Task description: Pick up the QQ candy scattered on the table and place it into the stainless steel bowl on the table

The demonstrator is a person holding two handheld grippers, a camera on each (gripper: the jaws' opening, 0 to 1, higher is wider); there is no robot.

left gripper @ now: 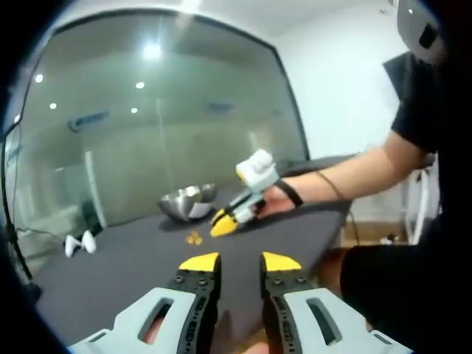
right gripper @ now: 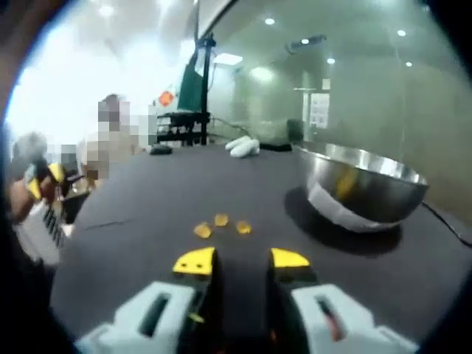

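Three small yellow QQ candies (right gripper: 221, 220) lie close together on the dark table (right gripper: 147, 192), just ahead of my right gripper (right gripper: 242, 259), which is open with nothing between its yellow tips. The stainless steel bowl (right gripper: 365, 188) stands upright to their right. In the left gripper view the candies (left gripper: 193, 237) sit in front of the bowl (left gripper: 188, 200), and the right gripper (left gripper: 226, 223), held by a hand, hovers right beside them. My left gripper (left gripper: 240, 262) is open and empty, low over the table's near side. The left gripper (right gripper: 43, 181) also appears at the far left edge.
Two white oblong objects (right gripper: 243, 145) lie at the table's far end, also seen as white objects (left gripper: 79, 243) at the left. A glass wall (left gripper: 162, 125) stands behind the table. The person's forearm (left gripper: 354, 173) reaches over the table's right edge. A dark stand (right gripper: 181, 125) is beyond the table.
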